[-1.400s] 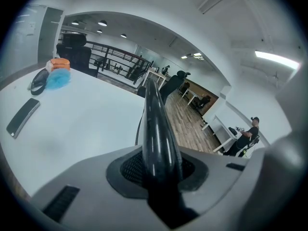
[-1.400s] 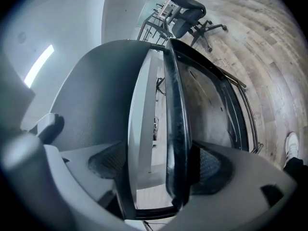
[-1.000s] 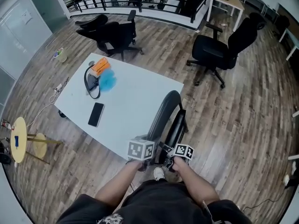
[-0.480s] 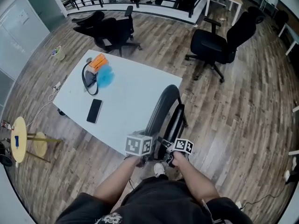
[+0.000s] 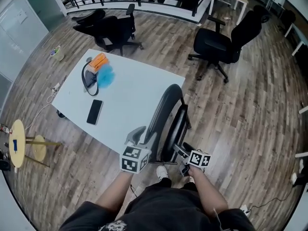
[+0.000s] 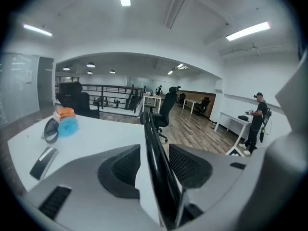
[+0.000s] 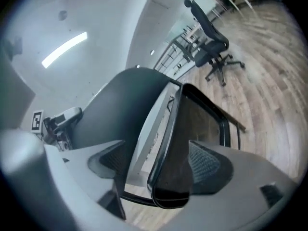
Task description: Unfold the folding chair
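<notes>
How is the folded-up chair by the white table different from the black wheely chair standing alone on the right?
The folding chair is folded flat and nearly upright; the office chair is open, ready to sit on. The folding chair stands at the edge of the white table; the office chair stands alone on the wood floor. The office chair has a wheeled base; the folding chair shows none. Both are dark.

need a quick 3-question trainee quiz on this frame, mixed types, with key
1. True or false: the phone lies on the white table.
2. What stands between the jaws of the left gripper? A) the black edge of the folding chair B) the phone C) nothing
3. Fill in: the folding chair beside the table stands upright and ____ (folded/unfolded).
Key: 1 true; 2 A, and those jaws are opening, pads off the edge; 3 folded.
</notes>
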The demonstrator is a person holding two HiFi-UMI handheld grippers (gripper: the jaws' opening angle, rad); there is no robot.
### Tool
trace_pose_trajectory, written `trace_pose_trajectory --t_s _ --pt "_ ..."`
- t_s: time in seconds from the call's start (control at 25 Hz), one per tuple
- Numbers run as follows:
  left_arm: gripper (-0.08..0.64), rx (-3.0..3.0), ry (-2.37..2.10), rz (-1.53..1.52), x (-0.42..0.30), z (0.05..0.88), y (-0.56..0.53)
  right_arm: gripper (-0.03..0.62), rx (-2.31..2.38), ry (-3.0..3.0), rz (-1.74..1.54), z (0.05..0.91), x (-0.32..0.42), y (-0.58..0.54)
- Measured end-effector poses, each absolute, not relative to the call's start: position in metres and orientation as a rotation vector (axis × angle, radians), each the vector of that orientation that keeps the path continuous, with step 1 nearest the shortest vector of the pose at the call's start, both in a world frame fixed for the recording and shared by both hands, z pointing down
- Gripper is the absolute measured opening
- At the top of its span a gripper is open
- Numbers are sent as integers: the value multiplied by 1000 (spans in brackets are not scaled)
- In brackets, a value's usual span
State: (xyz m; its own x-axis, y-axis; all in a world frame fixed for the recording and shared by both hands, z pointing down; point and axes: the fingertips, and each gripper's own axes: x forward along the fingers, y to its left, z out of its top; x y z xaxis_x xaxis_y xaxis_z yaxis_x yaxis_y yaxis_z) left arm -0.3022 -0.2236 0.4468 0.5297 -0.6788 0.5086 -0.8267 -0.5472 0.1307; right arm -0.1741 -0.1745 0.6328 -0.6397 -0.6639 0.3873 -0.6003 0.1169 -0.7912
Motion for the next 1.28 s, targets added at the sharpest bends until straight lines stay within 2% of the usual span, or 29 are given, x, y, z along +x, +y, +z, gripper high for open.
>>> trace_pose_trajectory --t_s 0.2,0.36,0.4,0.52,0.6,0.76,0.92,1.28 --pt "175 2481 -1514 473 -321 403 -219 396 -1408 2319 -1149 535 -120 -174" --pt "163 2548 -1497 244 -284 360 -189 382 -1444 2431 -776 450 -92 -144" --pt "150 2566 -1470 195 -267 352 -178 342 -1462 2466 -669 430 -84 -132" --pt "87 2586 -1462 156 -216 340 -144 55 -1590 2552 -349 380 -54 -94" --pt "20 2591 -1465 154 -183 338 -117 16 -1744 2571 -169 362 -25 -65" --pt "5 2643 -1349 131 -117 347 -50 15 -1983 2520 25 351 32 1" --pt "5 2662 -1272 152 -70 359 9 14 -2047 2504 68 350 68 58" --pt "5 2667 -1204 156 -15 369 113 14 -2101 2468 88 352 106 155"
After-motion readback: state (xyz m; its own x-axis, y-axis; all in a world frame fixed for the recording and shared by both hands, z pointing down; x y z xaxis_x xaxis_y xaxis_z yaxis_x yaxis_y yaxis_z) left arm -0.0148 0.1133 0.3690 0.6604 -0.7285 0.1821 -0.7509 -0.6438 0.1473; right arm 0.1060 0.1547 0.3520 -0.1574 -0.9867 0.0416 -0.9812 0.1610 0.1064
